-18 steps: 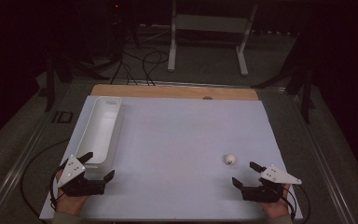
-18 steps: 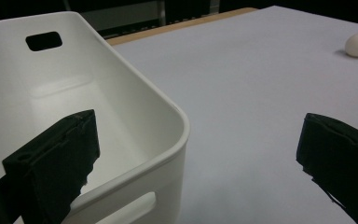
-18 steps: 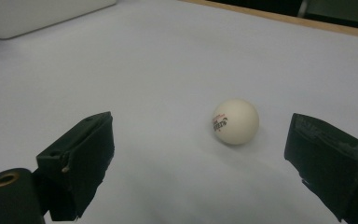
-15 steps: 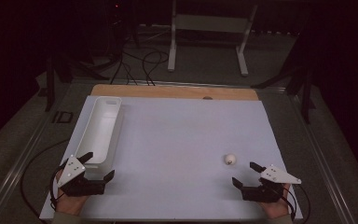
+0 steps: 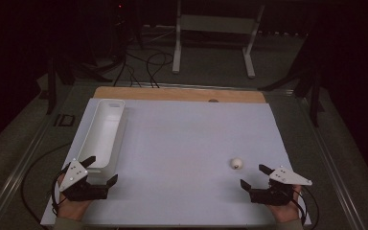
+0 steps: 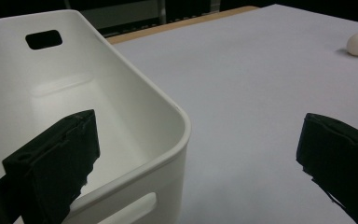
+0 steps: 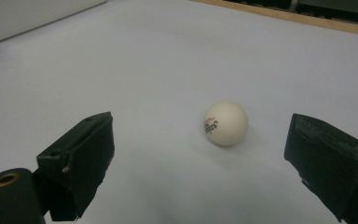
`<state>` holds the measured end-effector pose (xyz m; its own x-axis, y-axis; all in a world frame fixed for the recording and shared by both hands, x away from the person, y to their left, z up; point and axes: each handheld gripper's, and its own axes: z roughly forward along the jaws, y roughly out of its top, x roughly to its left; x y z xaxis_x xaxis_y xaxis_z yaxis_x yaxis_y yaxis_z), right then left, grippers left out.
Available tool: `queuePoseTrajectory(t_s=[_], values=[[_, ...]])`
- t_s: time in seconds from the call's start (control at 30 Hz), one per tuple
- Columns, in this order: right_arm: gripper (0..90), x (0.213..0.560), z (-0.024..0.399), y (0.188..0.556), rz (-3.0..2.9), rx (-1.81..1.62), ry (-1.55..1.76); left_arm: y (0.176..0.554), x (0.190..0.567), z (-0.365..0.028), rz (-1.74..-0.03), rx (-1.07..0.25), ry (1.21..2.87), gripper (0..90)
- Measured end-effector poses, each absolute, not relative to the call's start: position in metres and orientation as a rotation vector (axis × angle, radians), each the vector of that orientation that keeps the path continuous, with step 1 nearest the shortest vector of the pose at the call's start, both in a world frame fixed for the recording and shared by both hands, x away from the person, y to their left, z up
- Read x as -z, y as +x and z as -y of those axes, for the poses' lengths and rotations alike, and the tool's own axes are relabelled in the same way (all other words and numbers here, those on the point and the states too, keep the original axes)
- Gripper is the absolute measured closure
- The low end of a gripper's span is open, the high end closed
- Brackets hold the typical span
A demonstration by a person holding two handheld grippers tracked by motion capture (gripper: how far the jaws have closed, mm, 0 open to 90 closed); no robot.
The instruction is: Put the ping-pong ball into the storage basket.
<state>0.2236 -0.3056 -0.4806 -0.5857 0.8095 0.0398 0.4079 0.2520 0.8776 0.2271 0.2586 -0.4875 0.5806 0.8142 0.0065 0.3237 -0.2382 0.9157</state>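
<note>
Table (image 5: 182, 143) under white sheet, carrying everything. White bin (image 5: 104, 132) lying lengthwise along left edge, near end sitting between spread jaws of left gripper (image 5: 95, 171), pads not touching its wall. Right gripper (image 5: 255, 175) resting at near right corner, jaws gaping wide, gripping nothing. Ball (image 7: 225, 123) sitting on sheet just ahead of right gripper, untouched, well apart from bin.

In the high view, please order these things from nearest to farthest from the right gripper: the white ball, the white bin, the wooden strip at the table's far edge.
From the right gripper:
1. White ball, just ahead of it and slightly to the left.
2. White bin, across the table on the left side.
3. Wooden strip, along the far edge.
</note>
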Motion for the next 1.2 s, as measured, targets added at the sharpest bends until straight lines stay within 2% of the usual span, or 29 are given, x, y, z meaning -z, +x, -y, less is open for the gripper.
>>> queuePoseTrajectory(t_s=[1.2], values=[[7.9, 0.455, 0.301, 0.249, -2.169, -1.176, 1.123, 0.226, 0.488, -0.257, -0.94, -0.631, 1.809, 0.0]])
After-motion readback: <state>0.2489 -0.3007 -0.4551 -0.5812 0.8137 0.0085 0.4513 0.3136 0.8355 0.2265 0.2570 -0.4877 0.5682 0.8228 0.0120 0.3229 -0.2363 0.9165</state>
